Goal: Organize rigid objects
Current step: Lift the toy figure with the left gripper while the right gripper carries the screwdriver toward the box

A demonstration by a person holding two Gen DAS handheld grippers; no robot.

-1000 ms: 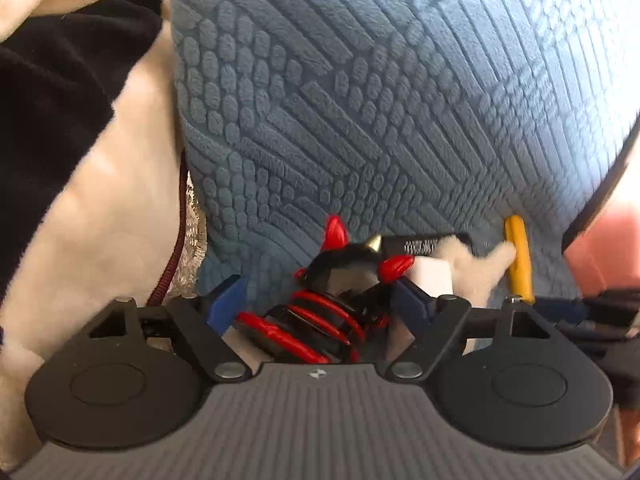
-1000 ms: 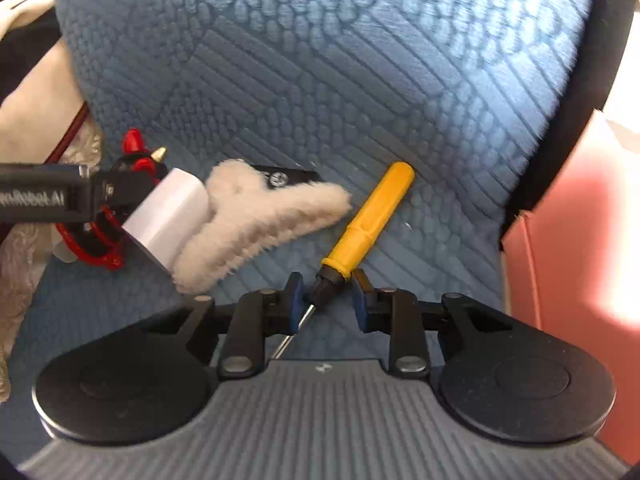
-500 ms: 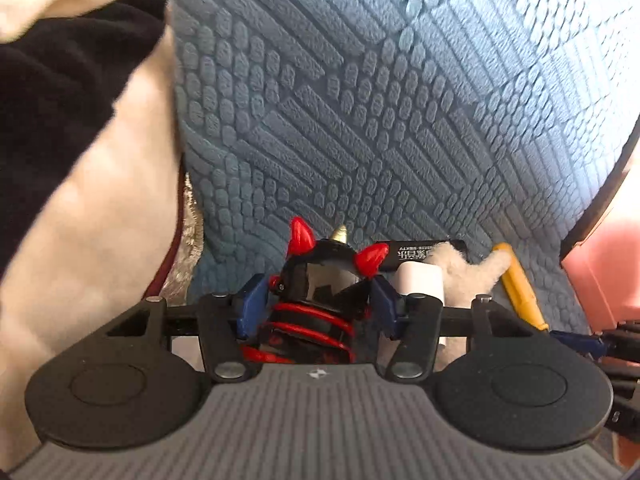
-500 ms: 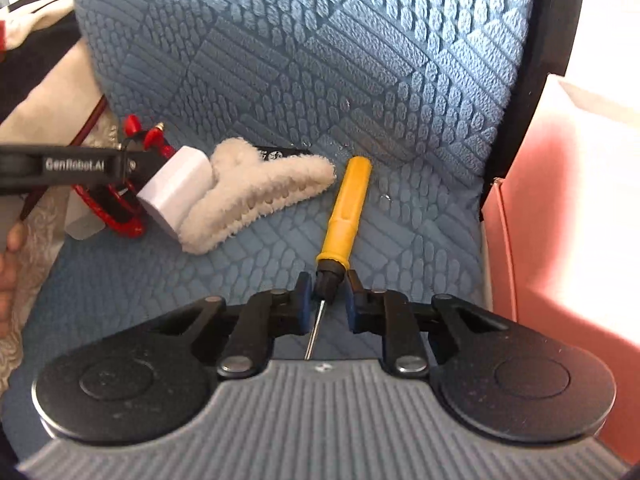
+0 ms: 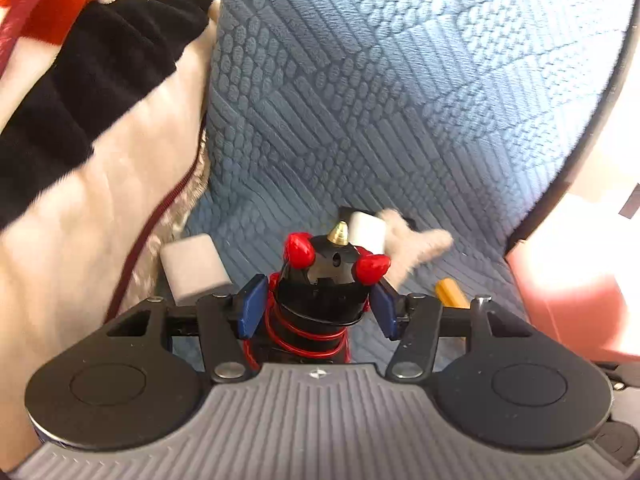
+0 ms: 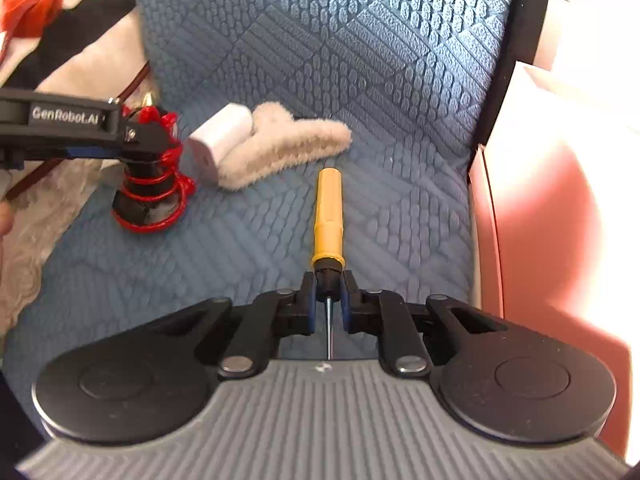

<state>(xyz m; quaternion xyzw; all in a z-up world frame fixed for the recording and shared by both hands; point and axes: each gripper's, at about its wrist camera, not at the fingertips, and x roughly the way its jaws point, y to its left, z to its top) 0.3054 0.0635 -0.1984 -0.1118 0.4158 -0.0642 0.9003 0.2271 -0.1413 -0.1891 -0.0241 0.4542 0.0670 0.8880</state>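
My left gripper is shut on a black toy with red horns and red coiled wire; from the right wrist view the toy hangs just above the blue seat. My right gripper is shut on the black collar of a yellow-handled screwdriver, handle pointing away, thin shaft pointing back toward the camera. A white block lies against a beige fluffy piece on the seat. Another white block shows left of my left gripper.
The blue textured seat cushion fills both views. A pink box stands at the right edge. Beige, black and red plush fabric is piled at the left, with a lace cloth below it.
My left gripper closed on the horned toy and lifted it off the seat. My right gripper closed on the screwdriver collar, and the screwdriver swung straight in line with the fingers.
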